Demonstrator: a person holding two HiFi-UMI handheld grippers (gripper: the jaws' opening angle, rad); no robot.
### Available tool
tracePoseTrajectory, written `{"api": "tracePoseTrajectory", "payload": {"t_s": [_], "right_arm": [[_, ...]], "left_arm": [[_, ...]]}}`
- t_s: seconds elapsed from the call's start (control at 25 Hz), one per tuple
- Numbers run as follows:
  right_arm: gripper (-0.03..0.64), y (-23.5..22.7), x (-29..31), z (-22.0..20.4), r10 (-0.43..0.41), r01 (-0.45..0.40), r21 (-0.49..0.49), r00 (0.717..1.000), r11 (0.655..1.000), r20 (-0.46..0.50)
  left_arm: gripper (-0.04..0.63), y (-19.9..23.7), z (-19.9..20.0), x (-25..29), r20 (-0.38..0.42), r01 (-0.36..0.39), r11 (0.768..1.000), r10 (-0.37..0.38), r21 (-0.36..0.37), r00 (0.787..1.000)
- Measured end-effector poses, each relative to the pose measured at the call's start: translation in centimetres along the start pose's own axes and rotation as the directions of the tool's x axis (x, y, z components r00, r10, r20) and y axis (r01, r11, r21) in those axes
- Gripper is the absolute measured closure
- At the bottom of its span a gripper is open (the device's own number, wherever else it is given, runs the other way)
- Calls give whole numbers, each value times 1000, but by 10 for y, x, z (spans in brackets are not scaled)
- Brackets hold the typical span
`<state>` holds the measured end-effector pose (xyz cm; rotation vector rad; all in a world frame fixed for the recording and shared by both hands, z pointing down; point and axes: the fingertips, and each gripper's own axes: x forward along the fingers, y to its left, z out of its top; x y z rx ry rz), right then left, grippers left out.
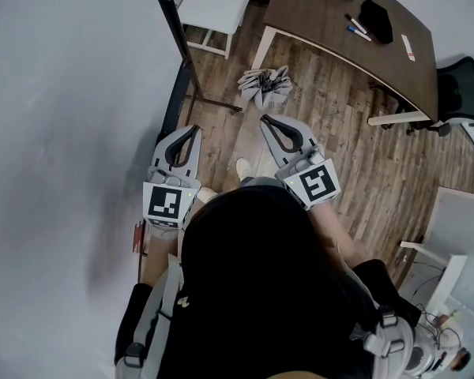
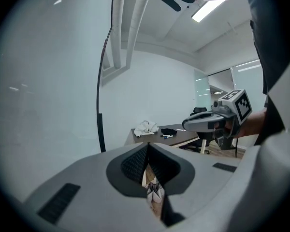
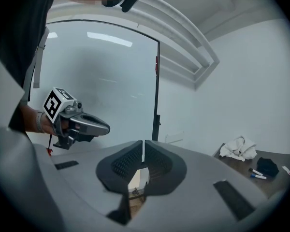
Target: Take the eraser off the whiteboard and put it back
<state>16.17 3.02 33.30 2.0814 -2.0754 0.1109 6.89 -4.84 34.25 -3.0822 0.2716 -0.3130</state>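
Both tools are held level in front of the person, tips pointing along the large white glossy whiteboard [image 1: 55, 133].

- Left hand-held gripper [image 1: 195, 129]: just beside the whiteboard's face. Jaws narrow, tips together, nothing between the pads.
- Right hand-held gripper [image 1: 265, 119]: farther out from the whiteboard, on the far side of the left one. Jaws pressed together, empty.
- Eraser: I cannot pick it out on the whiteboard in any view.
- A soft black item [image 1: 377, 20] lies on the brown curved wooden worktop [image 1: 324, 30], well away from the whiteboard, with two markers [image 1: 358, 28] just beside it. I cannot tell whether the item is the eraser.
- A crumpled grey bundle [image 1: 265, 85] sits on the plank floor [image 1: 340, 133], between the whiteboard's black edge post [image 1: 178, 46] and the worktop.
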Motion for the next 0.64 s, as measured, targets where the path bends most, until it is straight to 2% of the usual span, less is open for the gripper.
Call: {"api": "tracePoseTrajectory", "payload": {"t_s": [0.64], "right_arm": [[589, 13, 0, -13, -2, 3, 27, 999, 1000, -43]], "left_arm": [[586, 2, -9, -17, -5, -2, 1000, 2, 14, 1000]]}}
